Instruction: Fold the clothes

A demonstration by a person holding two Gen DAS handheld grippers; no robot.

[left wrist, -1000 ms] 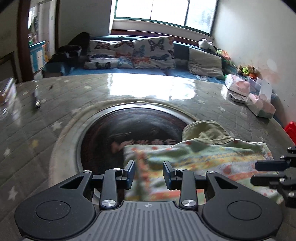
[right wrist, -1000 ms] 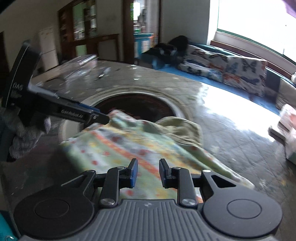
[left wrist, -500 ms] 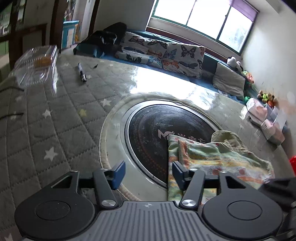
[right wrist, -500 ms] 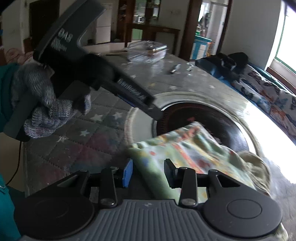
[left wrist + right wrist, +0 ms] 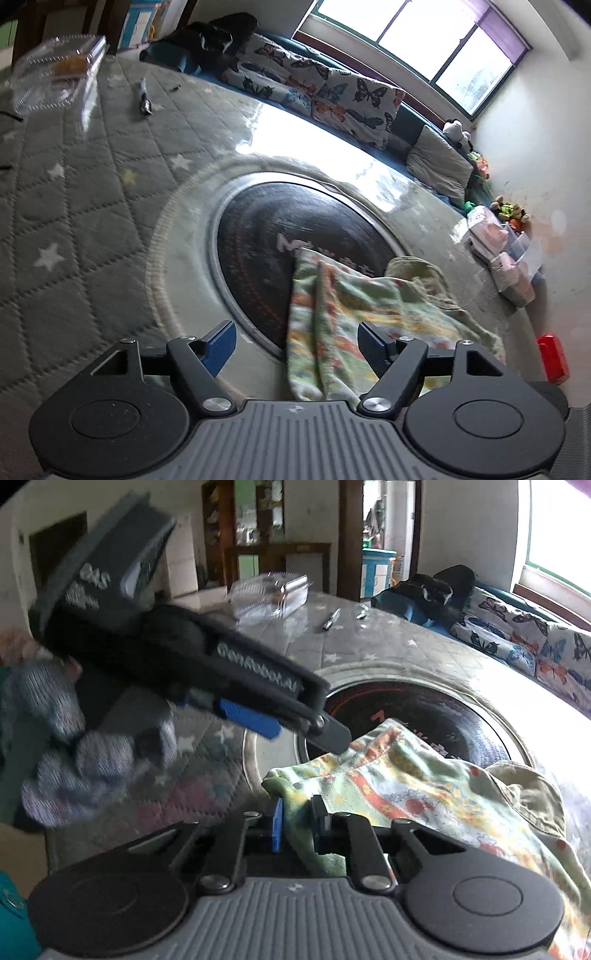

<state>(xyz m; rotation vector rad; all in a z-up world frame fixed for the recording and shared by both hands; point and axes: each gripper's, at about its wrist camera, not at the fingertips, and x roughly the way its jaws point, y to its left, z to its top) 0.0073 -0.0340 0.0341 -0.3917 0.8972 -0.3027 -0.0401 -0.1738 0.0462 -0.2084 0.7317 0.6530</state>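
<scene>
Soft, light printed cloth (image 5: 402, 794) lies crumpled at lower right of the worktop (image 5: 92, 206). Its near edge is pinched by the right gripper (image 5: 297, 825), just closed; the left gripper (image 5: 297, 345), just spread, holds nothing. Corners are judged the best hold.

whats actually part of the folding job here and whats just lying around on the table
Part of the job:
- patterned garment
- right gripper, pinching its edge
- left gripper, jaws just opened

Lying about:
- clear plastic box
- pen
- pink packs
- red object
</scene>
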